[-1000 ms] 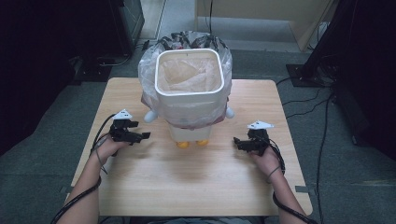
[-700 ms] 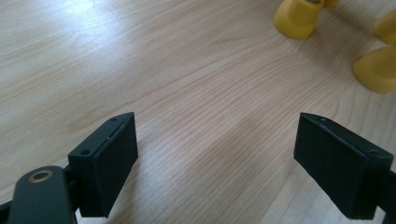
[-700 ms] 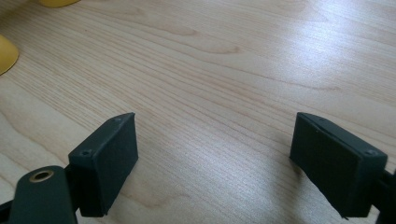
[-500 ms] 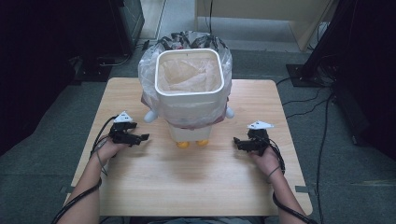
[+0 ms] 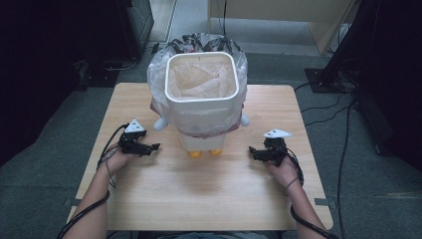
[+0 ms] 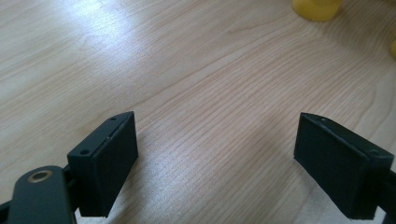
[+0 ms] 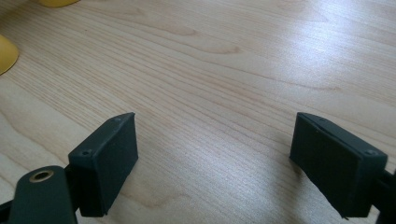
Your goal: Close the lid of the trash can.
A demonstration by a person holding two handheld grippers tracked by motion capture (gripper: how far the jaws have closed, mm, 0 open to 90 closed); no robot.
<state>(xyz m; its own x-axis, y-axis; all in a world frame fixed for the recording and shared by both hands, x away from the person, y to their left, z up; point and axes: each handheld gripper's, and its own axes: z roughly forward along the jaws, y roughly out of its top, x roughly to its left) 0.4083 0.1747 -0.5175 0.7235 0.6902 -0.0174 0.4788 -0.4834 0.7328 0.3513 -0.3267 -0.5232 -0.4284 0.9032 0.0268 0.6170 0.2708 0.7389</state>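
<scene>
A white square bin [image 5: 201, 102] lined with a clear plastic bag [image 5: 199, 79] stands at the middle back of the wooden table [image 5: 199, 194]; it has small yellow feet [image 5: 195, 154] and white side knobs. To its left my left gripper [image 5: 155, 147] rests on the table, open, with bare wood between its jaws; its own view [image 6: 215, 158] shows a yellow foot [image 6: 317, 7] ahead. On the bin's right, my right gripper [image 5: 252, 151] is open too, nothing between the jaws in its own view [image 7: 212, 158], a yellow foot [image 7: 7, 53] at the left edge.
Black cables trail from both grippers along the forearms. Dark equipment and cables [image 5: 343, 109] stand on the grey floor around the table. The front half of the table is bare wood.
The left gripper has shifted slightly. The right gripper and the bin have stayed where they were.
</scene>
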